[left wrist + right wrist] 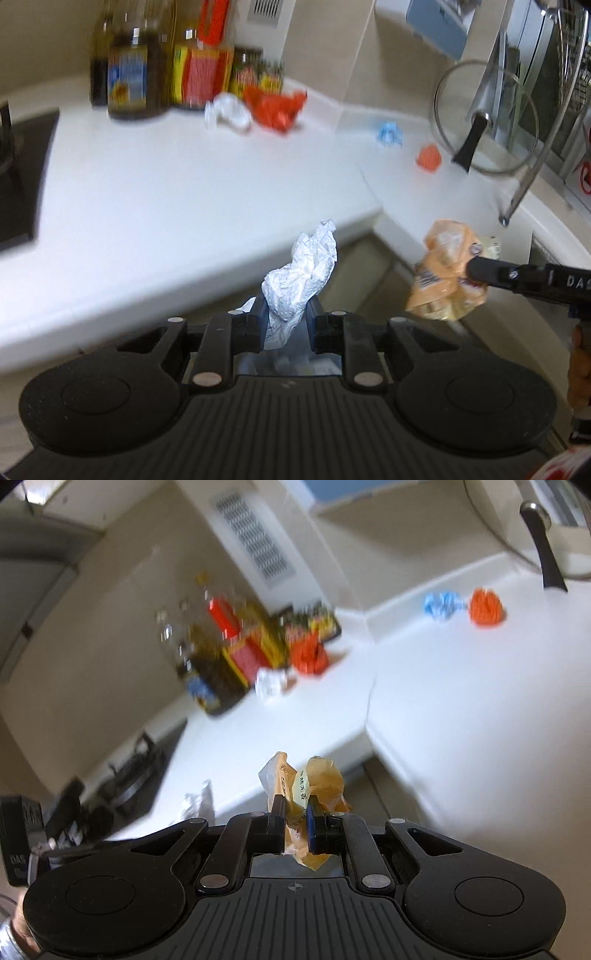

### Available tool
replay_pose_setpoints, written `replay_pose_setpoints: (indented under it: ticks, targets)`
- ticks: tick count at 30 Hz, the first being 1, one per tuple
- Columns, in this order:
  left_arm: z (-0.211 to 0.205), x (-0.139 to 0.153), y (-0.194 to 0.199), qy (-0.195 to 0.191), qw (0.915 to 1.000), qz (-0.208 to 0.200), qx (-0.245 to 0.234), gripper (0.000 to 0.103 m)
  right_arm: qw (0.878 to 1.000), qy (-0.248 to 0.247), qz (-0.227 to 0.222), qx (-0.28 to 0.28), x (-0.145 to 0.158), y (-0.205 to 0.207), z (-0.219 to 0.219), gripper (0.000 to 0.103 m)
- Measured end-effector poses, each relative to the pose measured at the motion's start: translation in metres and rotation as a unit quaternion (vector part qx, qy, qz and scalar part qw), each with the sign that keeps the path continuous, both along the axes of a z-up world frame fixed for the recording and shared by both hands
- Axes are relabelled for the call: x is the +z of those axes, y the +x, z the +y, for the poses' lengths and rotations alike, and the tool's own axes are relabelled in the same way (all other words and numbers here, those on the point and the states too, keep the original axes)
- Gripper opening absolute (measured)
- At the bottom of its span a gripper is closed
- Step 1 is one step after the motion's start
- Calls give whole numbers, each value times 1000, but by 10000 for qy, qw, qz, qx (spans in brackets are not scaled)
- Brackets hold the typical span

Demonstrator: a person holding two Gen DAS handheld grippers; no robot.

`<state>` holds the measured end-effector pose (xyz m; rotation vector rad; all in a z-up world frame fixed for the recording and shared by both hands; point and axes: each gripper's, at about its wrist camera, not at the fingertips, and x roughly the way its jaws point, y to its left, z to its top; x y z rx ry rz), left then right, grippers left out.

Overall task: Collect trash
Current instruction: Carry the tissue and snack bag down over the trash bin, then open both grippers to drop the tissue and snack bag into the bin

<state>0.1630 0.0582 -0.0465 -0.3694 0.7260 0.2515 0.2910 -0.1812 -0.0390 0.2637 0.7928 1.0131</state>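
My left gripper (286, 317) is shut on a crumpled white paper towel (303, 280), held off the front edge of the white counter (166, 192). My right gripper (295, 823) is shut on a crumpled orange plastic wrapper (317, 779), also off the counter's edge; the wrapper also shows in the left wrist view (443, 273). On the counter lie a white paper wad (229, 114), a red wrapper (277, 107), a blue wad (389, 134) and a small orange wad (428, 158).
Bottles and jars (147, 66) stand at the counter's back. A black stove (22, 177) is at the left. A glass pot lid (484, 118) leans at the right beside a metal rack (546, 140). Floor shows below the counter corner.
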Motion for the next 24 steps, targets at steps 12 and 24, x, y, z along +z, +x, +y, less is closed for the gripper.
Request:
replay_pose_setpoints:
  ticks: [12, 24]
  targets:
    - [-20, -77, 7, -422, 9961, 774, -13, 19, 9947, -1024, -56, -66, -69, -28, 20, 11]
    - [-12, -140, 49, -695, 9912, 1124, 5, 19, 9877, -1510, -69, -398, -112, -17, 33, 11]
